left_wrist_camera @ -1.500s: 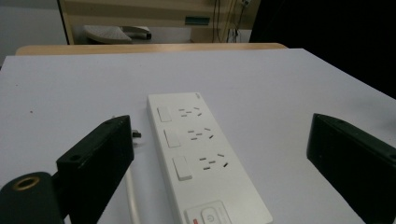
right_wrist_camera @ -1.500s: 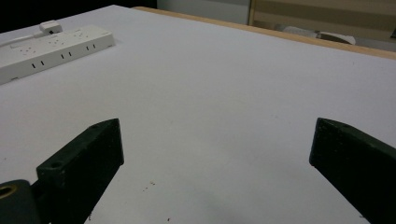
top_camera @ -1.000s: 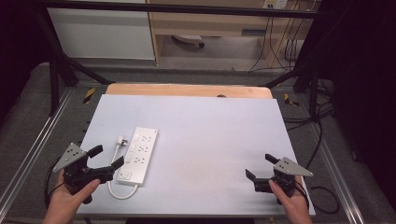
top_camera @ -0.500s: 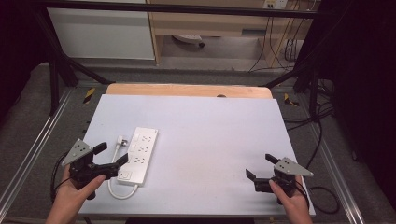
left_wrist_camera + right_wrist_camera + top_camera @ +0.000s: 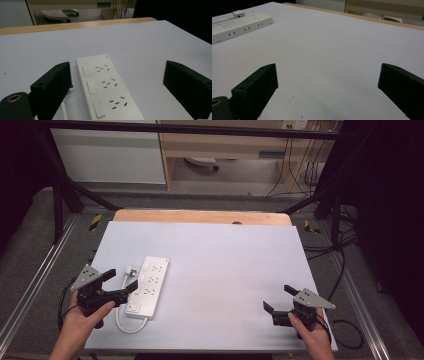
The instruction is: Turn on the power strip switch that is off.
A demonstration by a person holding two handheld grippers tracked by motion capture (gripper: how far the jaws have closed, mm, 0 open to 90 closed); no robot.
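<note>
— Left hand-held gripper (image 5: 120,284): how does it stand?

— Jaws spread wide, gripping nothing. It sits at the table's (image 5: 225,255) near left corner, held by the left hand (image 5: 82,320), with the power strip (image 5: 148,285) just beside it. In the left gripper view the strip (image 5: 105,87) lies between the two jaws, untouched, and its near end is cut off by the bottom edge.

— Which way does the strip run?

— Its long axis runs from the near edge towards the far one, leaning slightly right at the far end. Sockets and switches face up. A white cable (image 5: 125,322) loops out from its near end, and a white plug (image 5: 131,270) lies just left of its far half. How cable and plug join is hard to make out.

— And the right hand-held gripper (image 5: 279,300)?

— Equally wide open and empty, near the right front corner, well apart from the strip. In the right gripper view the strip (image 5: 239,26) lies far off at upper left, bare tabletop between.
</note>
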